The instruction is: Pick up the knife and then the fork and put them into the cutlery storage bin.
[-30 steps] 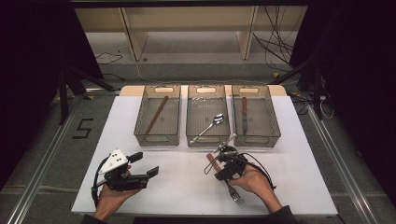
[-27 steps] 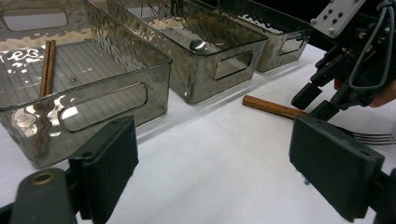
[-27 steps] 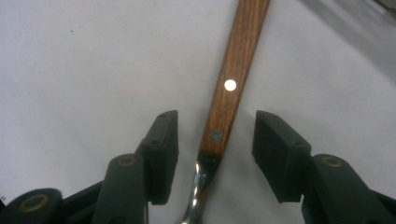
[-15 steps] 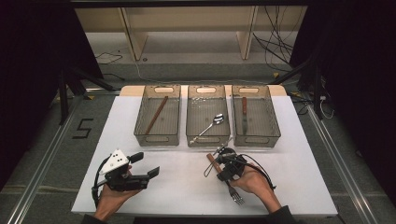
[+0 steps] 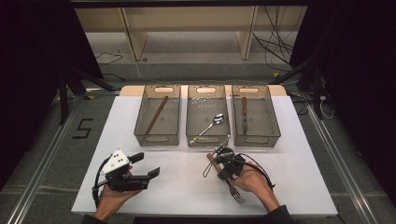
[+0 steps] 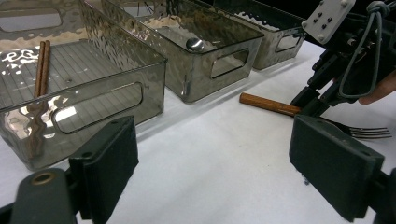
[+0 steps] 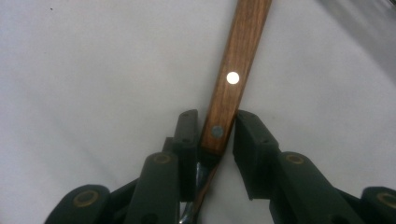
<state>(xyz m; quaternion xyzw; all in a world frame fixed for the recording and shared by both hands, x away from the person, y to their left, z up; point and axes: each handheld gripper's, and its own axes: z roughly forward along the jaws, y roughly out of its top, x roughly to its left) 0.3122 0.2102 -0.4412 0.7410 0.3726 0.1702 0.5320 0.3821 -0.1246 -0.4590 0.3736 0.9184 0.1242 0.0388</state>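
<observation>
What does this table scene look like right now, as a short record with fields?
Surface: white table
Left tray: brown chopsticks
Middle tray: spoon
Right tray: knife
On table: wooden-handled fork, in front of the middle tray
Right hand-held gripper: jaws have just been closing around the fork's handle; firm contact cannot be told
Left hand-held gripper: jaws wide open, nothing between them
</observation>
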